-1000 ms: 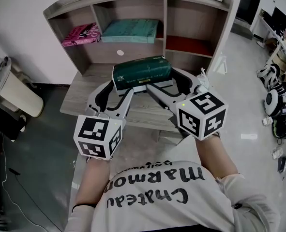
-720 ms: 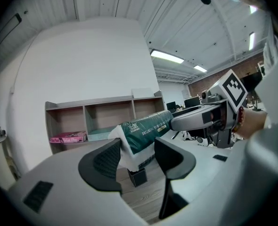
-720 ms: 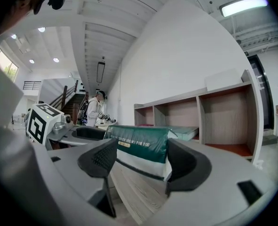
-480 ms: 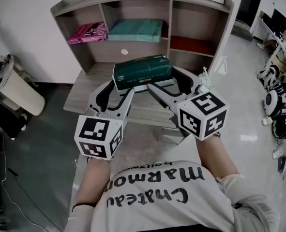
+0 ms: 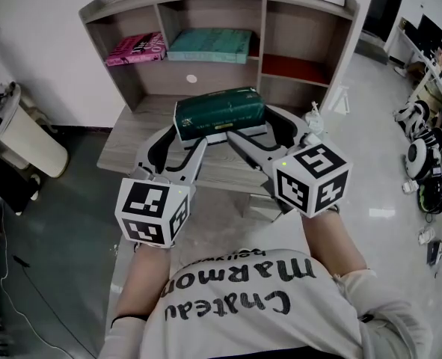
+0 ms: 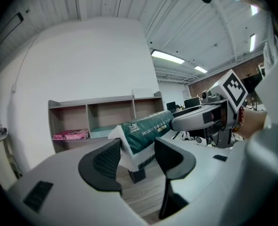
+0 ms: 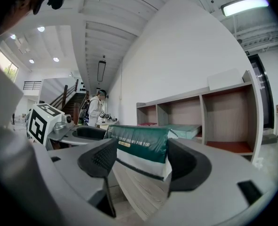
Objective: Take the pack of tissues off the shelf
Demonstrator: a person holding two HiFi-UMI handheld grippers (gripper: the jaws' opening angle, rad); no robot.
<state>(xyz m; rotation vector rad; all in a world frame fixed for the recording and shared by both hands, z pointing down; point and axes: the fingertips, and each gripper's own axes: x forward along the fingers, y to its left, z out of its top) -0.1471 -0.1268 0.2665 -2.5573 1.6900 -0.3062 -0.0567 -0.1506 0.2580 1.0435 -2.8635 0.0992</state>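
The pack of tissues (image 5: 219, 111) is dark green with a white base and hangs level in the air over the desk, in front of the shelf (image 5: 147, 87). My left gripper (image 5: 187, 137) is shut on its left end and my right gripper (image 5: 269, 129) on its right end. In the left gripper view the pack (image 6: 143, 130) runs from between the left gripper's (image 6: 138, 157) jaws toward the right gripper. In the right gripper view the pack (image 7: 141, 145) fills the gap between the right gripper's (image 7: 141, 161) jaws.
The shelf holds a pink book (image 5: 134, 48) in its left compartment, a teal flat pack (image 5: 209, 45) in the middle one and a red sheet (image 5: 294, 69) on the right. The wooden desk (image 5: 127, 140) lies below. A white bin (image 5: 19, 140) stands left; gear (image 5: 430, 159) litters the floor right.
The shelf sits slightly farther right in the head view than a second ago. Both grippers keep the same hold on the pack, which stays level.
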